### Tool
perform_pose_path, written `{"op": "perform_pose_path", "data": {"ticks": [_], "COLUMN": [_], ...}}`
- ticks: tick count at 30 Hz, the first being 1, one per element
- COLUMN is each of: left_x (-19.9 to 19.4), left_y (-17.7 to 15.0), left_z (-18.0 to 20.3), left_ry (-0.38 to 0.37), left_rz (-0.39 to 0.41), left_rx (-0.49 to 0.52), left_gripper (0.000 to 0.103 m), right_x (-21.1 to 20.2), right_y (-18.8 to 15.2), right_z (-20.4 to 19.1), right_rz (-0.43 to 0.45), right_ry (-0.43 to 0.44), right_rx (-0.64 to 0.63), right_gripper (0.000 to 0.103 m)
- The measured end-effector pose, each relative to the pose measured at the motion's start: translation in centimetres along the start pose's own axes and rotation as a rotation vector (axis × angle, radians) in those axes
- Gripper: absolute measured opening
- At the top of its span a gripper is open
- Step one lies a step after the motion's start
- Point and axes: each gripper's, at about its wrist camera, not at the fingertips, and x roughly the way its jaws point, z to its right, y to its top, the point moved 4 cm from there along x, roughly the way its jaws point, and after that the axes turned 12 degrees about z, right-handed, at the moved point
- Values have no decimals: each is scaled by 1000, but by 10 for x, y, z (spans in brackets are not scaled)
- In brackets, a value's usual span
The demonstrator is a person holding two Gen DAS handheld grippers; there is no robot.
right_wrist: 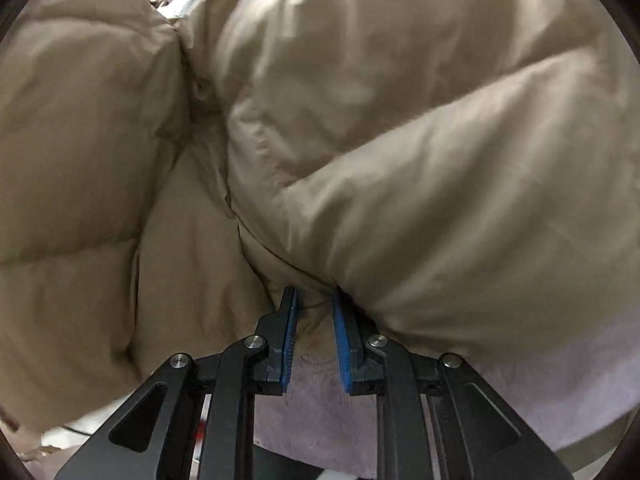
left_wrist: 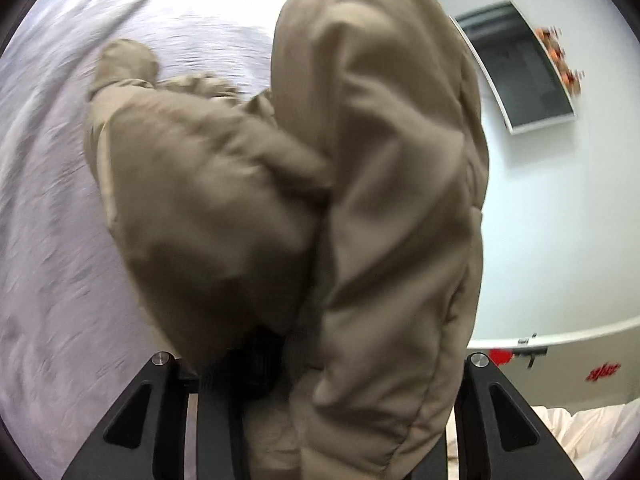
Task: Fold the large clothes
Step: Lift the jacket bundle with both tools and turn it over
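The tan puffer jacket (left_wrist: 380, 184) fills the centre of the left wrist view, hanging over the pale bedspread (left_wrist: 48, 208) at frame left. The left gripper (left_wrist: 320, 364) is buried in its fabric, so its opening cannot be told. In the right wrist view, the right gripper (right_wrist: 315, 300) pinches a jacket fold at lower centre between narrow blue pads (right_wrist: 342, 336).

- Pale lilac bedcover (left_wrist: 48, 208), textured, blurred in the left wrist view; also seen in the right wrist view (right_wrist: 320, 408).
- White wall (left_wrist: 560, 220) carrying a dark framed panel (left_wrist: 520, 68) (orange-red decorations (left_wrist: 560, 56) along its edge).
- Red stickers (left_wrist: 602, 372) lower down.
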Motion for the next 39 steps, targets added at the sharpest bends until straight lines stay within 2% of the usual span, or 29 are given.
{"op": "perform_pose_path", "data": {"ticks": [3, 7, 8, 9, 11, 12, 14, 15, 16, 18, 19, 20, 22, 25, 26, 27, 28, 30, 31, 32, 33, 34, 36, 37, 39], "left_x": [32, 82, 90, 102, 117, 125, 131, 136, 140, 147, 146, 144, 147, 148, 146, 135, 121, 94, 71, 61, 48, 35, 29, 32, 42], "left_y": [2, 9, 11, 14, 17, 17, 14, 17, 17, 15, 18, 14, 19, 26, 31, 21, 24, 29, 34, 37, 40, 43, 47, 49, 46], "left_z": [22, 36, 36, 37, 35, 34, 33, 32, 32, 34, 40, 52, 60, 70, 74, 88, 96, 107, 109, 110, 105, 95, 75, 59, 41], "left_ry": [-25, -59, -67, -77, -67, -56, -40, -29, -17, -3, -3, 4, 20, 32, 28, 13, -9, -29, -1, 26, 81, 184, 293, 344, 371], "left_rz": [-18, -57, -62, -71, -84, -89, -99, -106, -112, -124, -128, -130, -148, -167, -169, -164, -145, -87, -6, 37, 99, 169, 211, 208, 199], "left_rx": [19, -2, -12, -33, -36, -34, -27, -22, -15, 3, 9, 17, 31, 40, 45, 56, 79, 137, 189, 216, 256, 301, 314, 290, 238], "left_gripper": [61, 69, 74, 78, 78, 78, 78, 78, 78, 82, 84, 84, 84, 84, 84, 84, 84, 84, 84, 84, 84, 84, 84, 84, 84], "right_x": [2, -7, -12, -20, -47, -61, -98, -114, -136, -171, -189, -203, -214, -200, -191, -180, -175, -174, -178, -179, -176, -172, -162, -157, -147], "right_y": [2, -3, -3, -3, -5, -6, -6, -6, -5, -1, -1, -2, -1, 3, 5, 9, 10, 14, 14, 14, 14, 12, 5, 4, -3], "right_z": [14, 33, 36, 40, 54, 60, 82, 89, 97, 99, 95, 87, 68, 27, 20, 17, 18, 38, 51, 61, 67, 79, 98, 105, 118], "right_rz": [1, -9, -12, -8, 28, 50, 129, 165, 219, 305, 343, 371, 390, 405, 408, 414, 419, 460, 477, 483, 473, 460, 437, 430, 416], "right_ry": [77, 171, 188, 200, 208, 201, 153, 119, 89, 120, 145, 164, 181, 136, 84, 27, 13, -25, -33, -38, -36, -33, -34, -35, -26], "right_rx": [73, 161, 180, 193, 214, 224, 257, 262, 258, 245, 224, 188, 99, -36, -62, -67, -52, 42, 77, 121, 153, 194, 260, 278, 327], "right_gripper": [20, 20, 20, 20, 21, 23, 60, 64, 65, 65, 67, 74, 82, 82, 76, 60, 14, 11, 11, 11, 11, 11, 11, 11, 11]}}
